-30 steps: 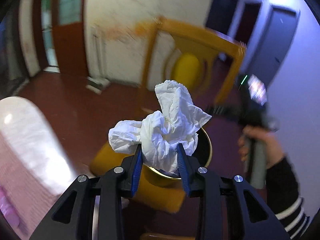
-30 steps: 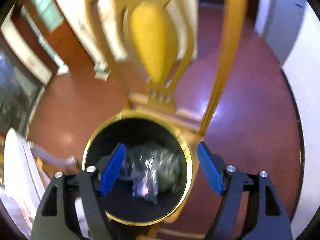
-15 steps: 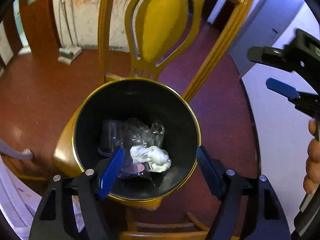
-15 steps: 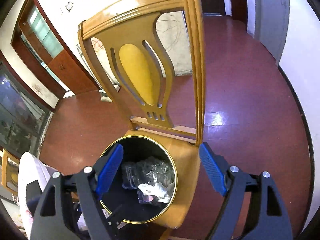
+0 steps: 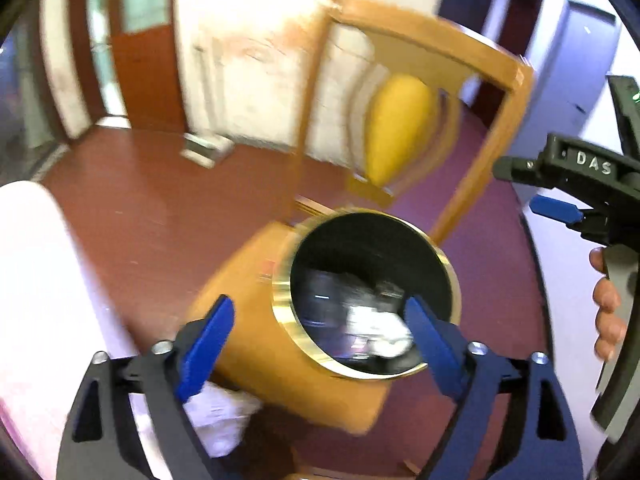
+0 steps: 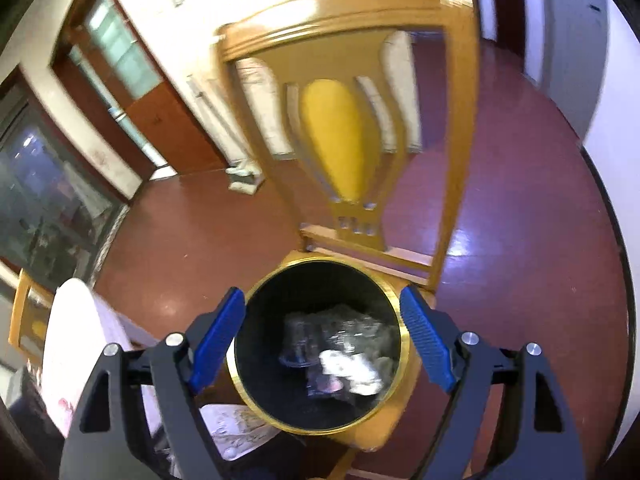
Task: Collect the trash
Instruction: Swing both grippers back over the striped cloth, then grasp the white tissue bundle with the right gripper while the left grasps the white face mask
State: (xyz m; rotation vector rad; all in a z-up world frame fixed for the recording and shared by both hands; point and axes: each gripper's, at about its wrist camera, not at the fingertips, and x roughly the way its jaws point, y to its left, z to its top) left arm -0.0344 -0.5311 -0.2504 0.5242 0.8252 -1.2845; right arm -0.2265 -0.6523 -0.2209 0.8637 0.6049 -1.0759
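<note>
A black bin with a gold rim (image 5: 282, 280) (image 6: 404, 344) stands on the seat of a wooden chair (image 5: 248, 344). Inside lie a crumpled white tissue (image 5: 376, 326) (image 6: 352, 370) and clear plastic wrappers (image 6: 340, 328). My left gripper (image 5: 320, 348) is open and empty, above the bin's near rim. My right gripper (image 6: 322, 340) is open and empty, straddling the bin from above. In the left wrist view the right gripper (image 5: 560, 210) shows at the right edge, held by a hand.
The chair's back (image 6: 340, 136) with a yellow pad rises behind the bin. A table with a white cloth (image 5: 36, 300) (image 6: 72, 340) lies to the left. Red floor (image 5: 152, 200) surrounds the chair. A white wall and doors stand behind.
One second ago my left gripper was shut on the white tissue above the bin. It has opened and the tissue now lies in the bin. Both grippers have shifted over the bin.
</note>
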